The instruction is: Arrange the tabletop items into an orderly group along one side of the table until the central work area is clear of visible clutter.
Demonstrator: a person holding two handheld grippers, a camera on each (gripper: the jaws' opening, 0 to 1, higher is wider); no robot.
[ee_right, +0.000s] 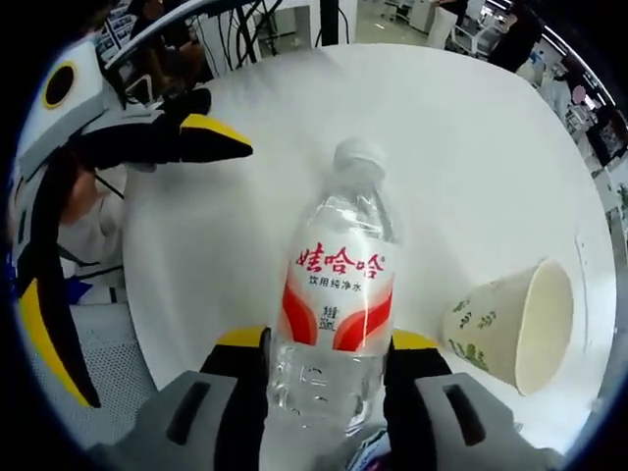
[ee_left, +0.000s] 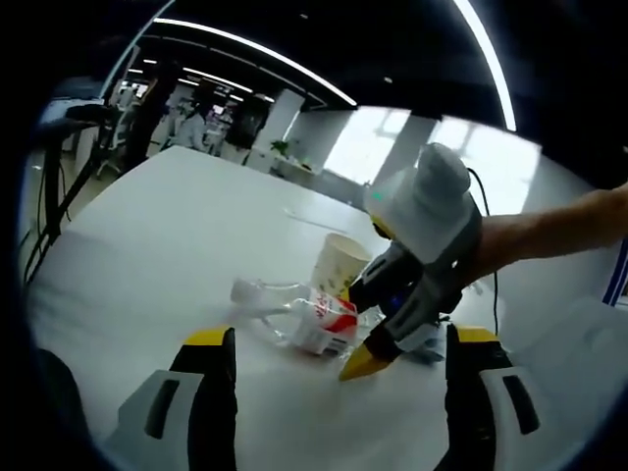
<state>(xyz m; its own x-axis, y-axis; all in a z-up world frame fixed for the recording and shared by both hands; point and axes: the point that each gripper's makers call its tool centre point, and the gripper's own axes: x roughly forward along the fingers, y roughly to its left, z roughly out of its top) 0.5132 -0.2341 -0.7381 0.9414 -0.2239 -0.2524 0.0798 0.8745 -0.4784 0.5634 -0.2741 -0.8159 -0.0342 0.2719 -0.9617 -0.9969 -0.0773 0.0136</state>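
Bottle [ee_right: 339, 294] of clear plastic, with a red and white label, sat between the two jaws of your right gripper [ee_right: 329, 368] in the right gripper view; the yellow-tipped jaws pressed its lower body on both sides, so that gripper was closed on the bottle. The white cap pointed toward 12 o'clock in this view. At 3 o'clock from the bottle a paper cup [ee_right: 515, 324] lay on its side on the white table [ee_right: 471, 137], its open mouth turned toward 3 o'clock, near the bottle but not touching it. At 10 o'clock you could see your left gripper [ee_right: 191, 137], its dark jaw with a yellow tip reaching toward the bottle cap but staying apart from it.

In the left gripper view, your left gripper [ee_left: 339, 368] stood with its jaws far apart and nothing between them. Ahead of it, toward 12 o'clock, your right gripper [ee_left: 392, 334] came in from 3 o'clock, held by your bare forearm [ee_left: 559, 231], and it clasped the bottle [ee_left: 294, 314], which lay low over the table [ee_left: 167, 235]. The paper cup [ee_left: 339, 263] was just behind the bottle. A thin white straw-like stick [ee_left: 314, 220] lay further away on the table.
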